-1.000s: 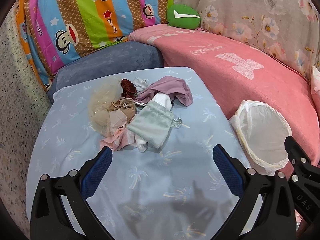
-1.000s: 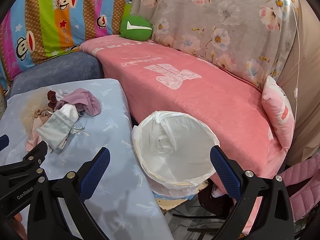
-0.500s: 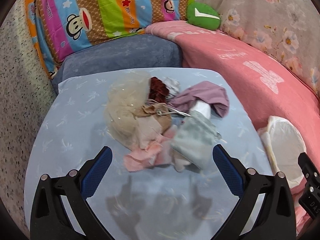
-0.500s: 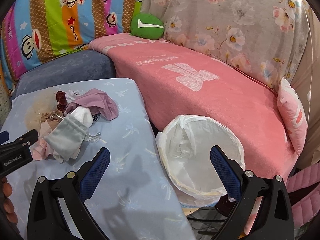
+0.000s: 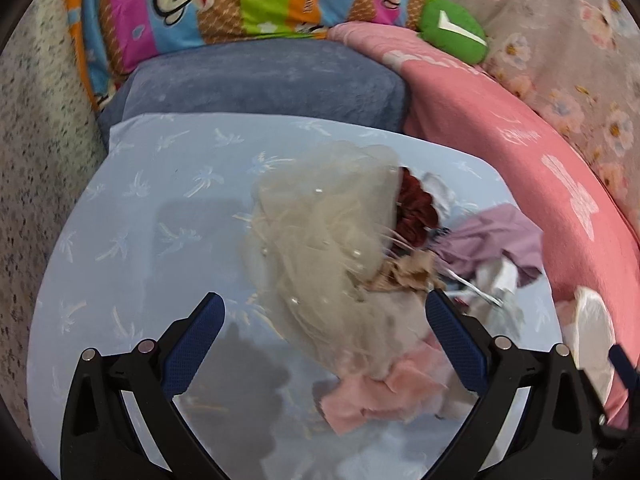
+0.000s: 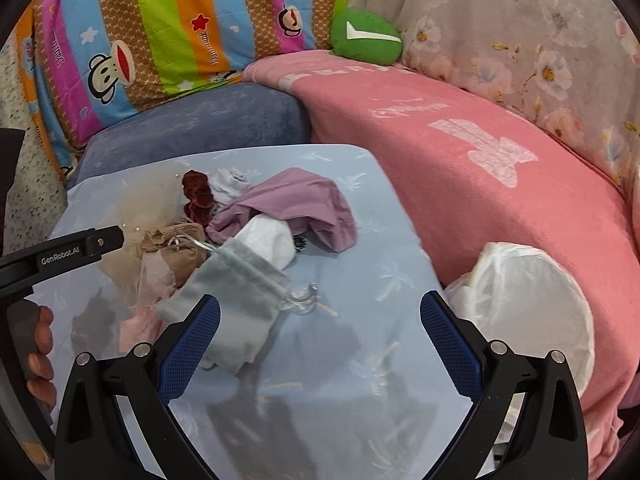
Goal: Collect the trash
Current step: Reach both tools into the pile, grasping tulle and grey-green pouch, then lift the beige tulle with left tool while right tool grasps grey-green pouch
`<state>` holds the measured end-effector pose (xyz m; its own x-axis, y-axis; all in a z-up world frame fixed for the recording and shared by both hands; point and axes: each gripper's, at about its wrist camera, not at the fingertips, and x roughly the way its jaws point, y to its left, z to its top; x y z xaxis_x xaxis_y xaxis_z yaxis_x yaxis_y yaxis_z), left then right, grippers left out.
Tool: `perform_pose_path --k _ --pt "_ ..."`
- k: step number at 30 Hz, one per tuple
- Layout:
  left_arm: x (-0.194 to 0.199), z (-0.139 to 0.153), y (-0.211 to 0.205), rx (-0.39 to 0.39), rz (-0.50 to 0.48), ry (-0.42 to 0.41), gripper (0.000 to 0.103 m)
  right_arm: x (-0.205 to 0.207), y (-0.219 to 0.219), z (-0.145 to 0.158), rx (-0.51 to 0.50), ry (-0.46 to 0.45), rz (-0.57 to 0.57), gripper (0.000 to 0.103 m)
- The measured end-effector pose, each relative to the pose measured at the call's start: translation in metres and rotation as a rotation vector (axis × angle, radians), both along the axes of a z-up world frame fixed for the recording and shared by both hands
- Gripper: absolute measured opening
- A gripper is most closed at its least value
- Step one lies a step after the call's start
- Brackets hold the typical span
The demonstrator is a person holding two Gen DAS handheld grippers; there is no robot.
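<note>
Both grippers' jaws released, aimed at fabric pile (image 5: 360, 272) for pickup; lined bin (image 6: 532, 304) waits beside pile

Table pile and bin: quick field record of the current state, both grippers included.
surface: table under a light blue cloth
pile: beige tulle, dark red scrunchie, mauve cloth, white sock, grey drawstring pouch, pink scrap
bin: white-lined bin, off the table's right edge, against the pink sofa cover
left gripper: open, over the tulle, holding nothing
right gripper: open, near the pouch, holding nothing
trash in bin: none visible
</note>
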<state>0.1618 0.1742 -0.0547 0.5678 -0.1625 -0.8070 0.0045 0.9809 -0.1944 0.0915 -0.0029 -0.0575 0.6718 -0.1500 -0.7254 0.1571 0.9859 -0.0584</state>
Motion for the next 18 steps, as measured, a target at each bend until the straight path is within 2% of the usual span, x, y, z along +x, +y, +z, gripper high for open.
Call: perform_pose_path --k 2,7,9,10,13,14,15,16,17,18 --pt "0.008 -0.005 0.01 -0.044 0.027 0.016 0.096 0.01 0.008 -0.008 0.019 0.011 0.017 0.097" --pt "0.023 -0.015 0.017 -0.154 0.023 0.05 0.095 0.032 0.025 -0.031 0.082 0.054 0.056 0.097" --pt "0.026 -0.019 0.015 -0.177 0.005 0.058 0.09 0.039 0.03 -0.042 0.105 0.075 0.066 0.096" --pt "0.029 -0.021 0.015 -0.18 -0.003 0.068 0.084 0.042 0.032 -0.047 0.113 0.084 0.07 0.095" --pt "0.032 -0.029 0.013 -0.215 -0.037 0.101 0.058 0.046 0.039 -0.061 0.127 0.127 0.079 0.082" --pt "0.034 -0.03 0.014 -0.227 -0.047 0.107 0.048 0.047 0.04 -0.066 0.133 0.142 0.084 0.074" --pt "0.033 -0.03 0.014 -0.235 -0.054 0.11 0.042 0.047 0.039 -0.069 0.144 0.153 0.089 0.063" --pt "0.033 -0.03 0.014 -0.241 -0.065 0.108 0.03 0.046 0.039 -0.071 0.157 0.16 0.094 0.058" --pt "0.032 -0.028 0.014 -0.244 -0.079 0.103 0.024 0.045 0.039 -0.071 0.177 0.166 0.1 0.047" --pt "0.029 -0.026 0.014 -0.244 -0.086 0.094 0.023 0.044 0.038 -0.071 0.187 0.168 0.101 0.043"
